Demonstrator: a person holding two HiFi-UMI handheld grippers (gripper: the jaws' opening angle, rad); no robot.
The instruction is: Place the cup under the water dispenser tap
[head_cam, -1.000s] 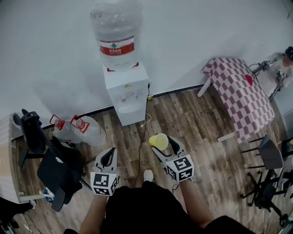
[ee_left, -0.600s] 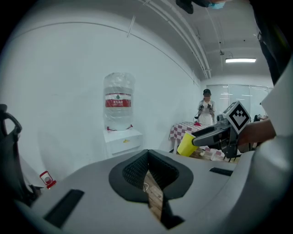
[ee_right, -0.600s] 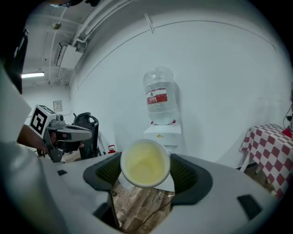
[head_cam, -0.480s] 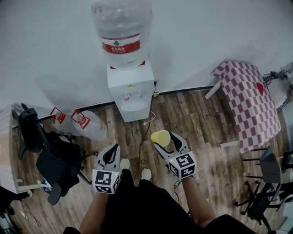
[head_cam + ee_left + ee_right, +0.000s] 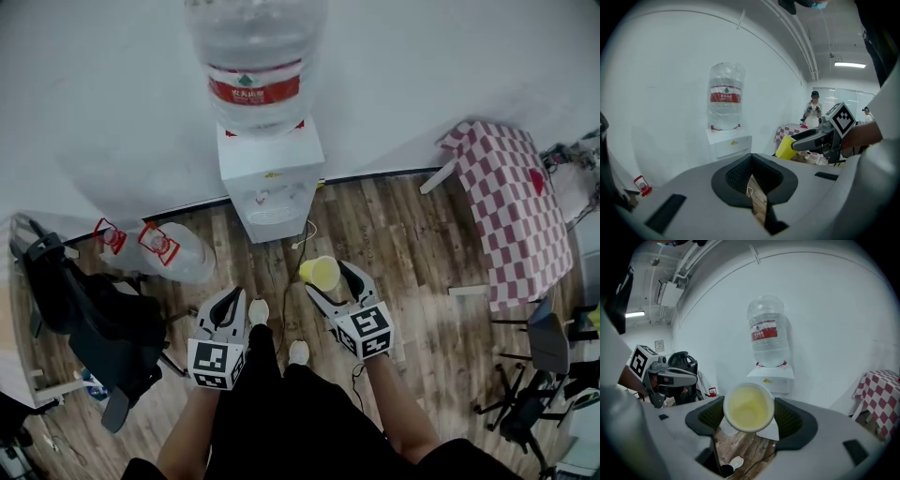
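Right gripper (image 5: 328,279), clamped on the yellow cup (image 5: 320,272), has drawn nearer the dispenser (image 5: 272,178).

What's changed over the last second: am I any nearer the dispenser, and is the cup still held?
The person has stepped toward the water dispenser, which now sits nearer in the head view, and both grippers have been carried along. Nothing was taken hold of or let go. The right gripper stays shut on the yellow cup, not yet under the tap. The left gripper stays shut and empty.
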